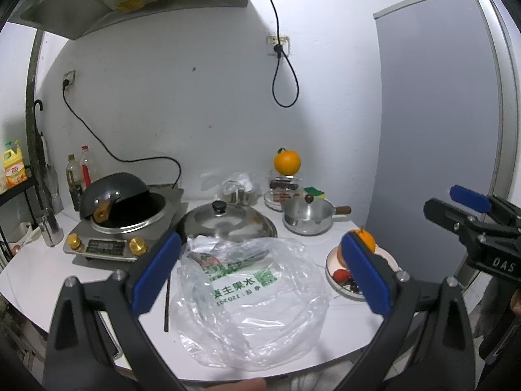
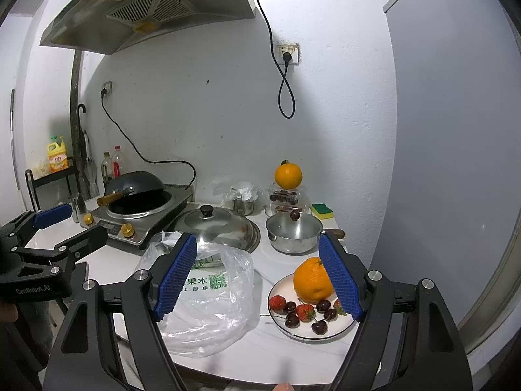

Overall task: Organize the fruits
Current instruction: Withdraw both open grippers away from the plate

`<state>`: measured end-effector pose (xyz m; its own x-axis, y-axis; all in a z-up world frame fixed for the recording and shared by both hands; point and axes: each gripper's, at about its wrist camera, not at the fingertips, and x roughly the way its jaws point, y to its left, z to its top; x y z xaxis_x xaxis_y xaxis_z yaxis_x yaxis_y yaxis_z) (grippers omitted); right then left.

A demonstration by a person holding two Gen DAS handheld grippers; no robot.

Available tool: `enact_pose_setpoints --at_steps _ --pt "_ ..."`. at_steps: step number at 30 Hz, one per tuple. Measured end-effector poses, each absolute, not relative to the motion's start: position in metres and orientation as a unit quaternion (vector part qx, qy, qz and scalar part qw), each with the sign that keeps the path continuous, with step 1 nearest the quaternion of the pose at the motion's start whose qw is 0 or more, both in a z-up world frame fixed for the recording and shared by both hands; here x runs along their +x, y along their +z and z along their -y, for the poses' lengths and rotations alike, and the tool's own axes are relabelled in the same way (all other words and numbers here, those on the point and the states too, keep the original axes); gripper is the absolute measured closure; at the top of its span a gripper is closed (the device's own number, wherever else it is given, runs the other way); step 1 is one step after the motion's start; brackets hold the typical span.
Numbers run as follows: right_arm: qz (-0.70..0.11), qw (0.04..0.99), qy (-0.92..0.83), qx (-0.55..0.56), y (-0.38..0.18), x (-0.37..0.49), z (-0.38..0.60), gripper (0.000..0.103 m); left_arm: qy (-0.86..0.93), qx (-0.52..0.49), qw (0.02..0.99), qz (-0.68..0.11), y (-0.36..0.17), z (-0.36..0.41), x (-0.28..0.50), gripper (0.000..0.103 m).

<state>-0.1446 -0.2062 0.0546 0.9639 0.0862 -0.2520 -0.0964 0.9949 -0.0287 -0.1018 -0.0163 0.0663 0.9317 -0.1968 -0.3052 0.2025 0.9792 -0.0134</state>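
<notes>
Fruits lying on plate [image 2: 338,332] on table [image 2: 270,260], orange [image 2: 311,280] beside strawberries [image 2: 304,312] and cherries [image 2: 320,327], left hand-held gripper [image 1: 260,264] and right hand-held gripper [image 2: 259,278] both gaping wide, gripping nothing.

Between the right gripper [image 2: 259,277]'s open jaws, the plastic bag [image 2: 202,296] and plate [image 2: 325,334] are lying; bare counter [image 2: 260,254] is showing between them.

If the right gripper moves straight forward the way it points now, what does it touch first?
Probably the white plate of fruit: the right gripper hangs open, tilted slightly downward, with the large orange just inside its right jaw. The plastic bag sits under its left jaw. Depth is unclear.
</notes>
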Motion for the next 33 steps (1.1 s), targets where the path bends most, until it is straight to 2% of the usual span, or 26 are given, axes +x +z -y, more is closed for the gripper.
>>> enact_pose_setpoints --at_steps 33 --pt "-0.137 0.990 0.038 -0.021 0.0474 -0.1447 0.2061 0.023 -0.114 0.013 0.982 -0.152 0.0609 0.0198 -0.1035 0.003"
